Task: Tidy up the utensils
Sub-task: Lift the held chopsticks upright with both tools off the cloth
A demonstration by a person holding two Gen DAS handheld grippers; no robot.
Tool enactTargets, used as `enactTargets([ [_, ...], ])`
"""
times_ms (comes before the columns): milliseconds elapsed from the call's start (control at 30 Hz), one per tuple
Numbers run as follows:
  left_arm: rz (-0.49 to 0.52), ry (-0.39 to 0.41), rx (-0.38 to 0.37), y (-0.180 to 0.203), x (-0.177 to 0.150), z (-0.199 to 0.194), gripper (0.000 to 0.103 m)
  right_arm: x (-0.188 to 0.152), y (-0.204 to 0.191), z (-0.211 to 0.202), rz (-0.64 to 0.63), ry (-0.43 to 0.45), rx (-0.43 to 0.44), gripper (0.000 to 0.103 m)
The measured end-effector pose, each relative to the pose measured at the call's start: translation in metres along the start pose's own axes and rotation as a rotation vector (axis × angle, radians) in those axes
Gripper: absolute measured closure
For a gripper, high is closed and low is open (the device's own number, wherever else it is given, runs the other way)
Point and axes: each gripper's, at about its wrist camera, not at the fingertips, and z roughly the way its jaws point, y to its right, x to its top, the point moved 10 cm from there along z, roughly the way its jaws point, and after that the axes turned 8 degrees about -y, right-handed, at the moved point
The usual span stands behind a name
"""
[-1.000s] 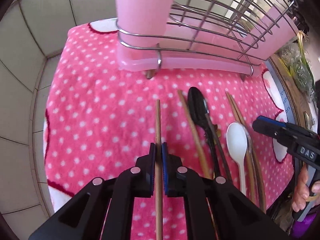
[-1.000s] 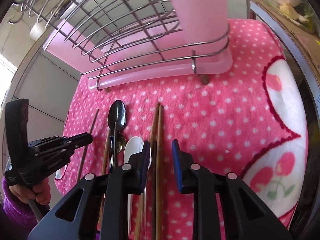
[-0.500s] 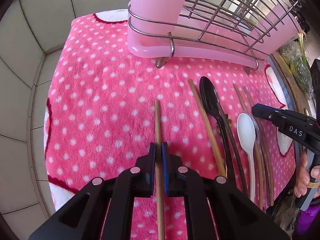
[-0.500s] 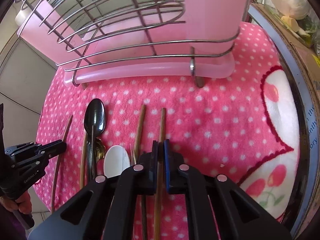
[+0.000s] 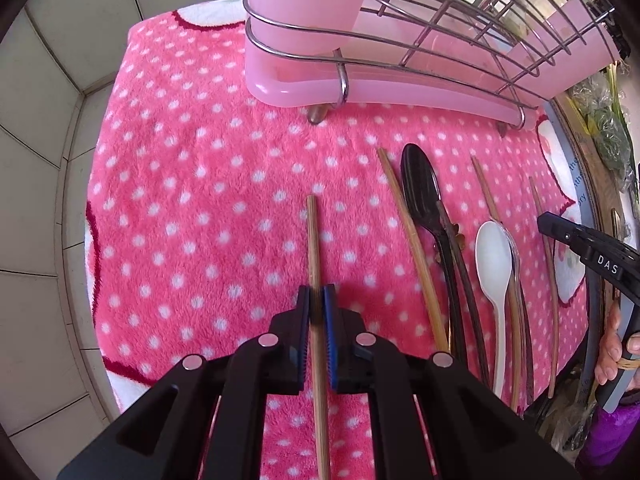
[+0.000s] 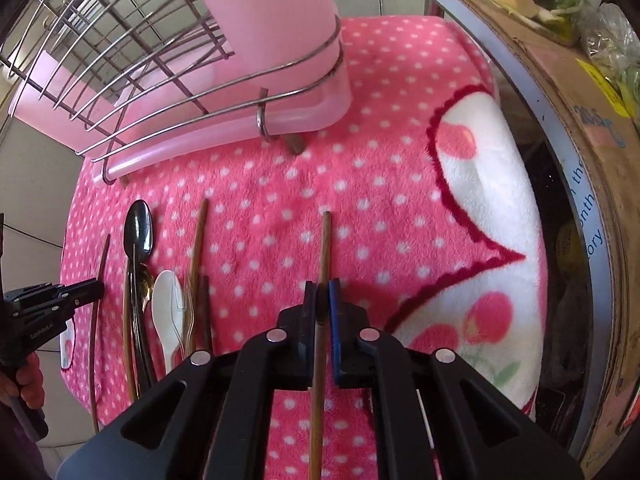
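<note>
Two chopsticks are in hand, one per tool: the left gripper (image 5: 316, 300) is clamped on a pale chopstick (image 5: 313, 240) at the centre of the left wrist view, and the right gripper (image 6: 322, 296) is pinched shut on a darker chopstick (image 6: 325, 244) at the centre of its own view. Each stick runs lengthwise between the pads and points toward the top of the frame, probably so it can be slid tip-first into the pink cup (image 5: 304, 0) that stands in the wire rack (image 5: 460, 24) at the upper edge. To the right in the left wrist view, the remaining utensils lie side by side on the pink dotted blanket (image 5: 192, 200): another bamboo stick (image 5: 412, 240), a black spoon (image 5: 420, 192), a white spoon (image 5: 494, 256) and more thin sticks. They lie roughly parallel with handles toward the bottom of the frame, which suits a grasp from that side. A pink tray (image 5: 360, 92) sits under the rack, likely to catch drips.
</note>
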Motion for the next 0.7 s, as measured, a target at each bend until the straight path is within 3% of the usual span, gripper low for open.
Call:
enactTargets([
  [167, 0.010, -0.048, 0.013, 0.003, 0.005, 0.003, 0.096, 0.003, -0.005, 0.004, -0.030, -0.010, -0.009, 0.095],
  [333, 0.024, -0.023, 0.037, 0.009, 0.013, 0.003, 0.097, 0.004, -0.009, 0.006, -0.009, 0.035, 0.033, 0.096],
  [500, 0.011, 0.048, 0.001, 0.008, 0.008, -0.007, 0.098, -0.001, -0.003, -0.015, 0.013, 0.122, 0.113, 0.097],
  [700, -0.003, 0.212, -0.068, 0.007, 0.000, -0.051, 0.098, -0.007, -0.003, -0.070, 0.000, 0.290, 0.151, 0.097],
])
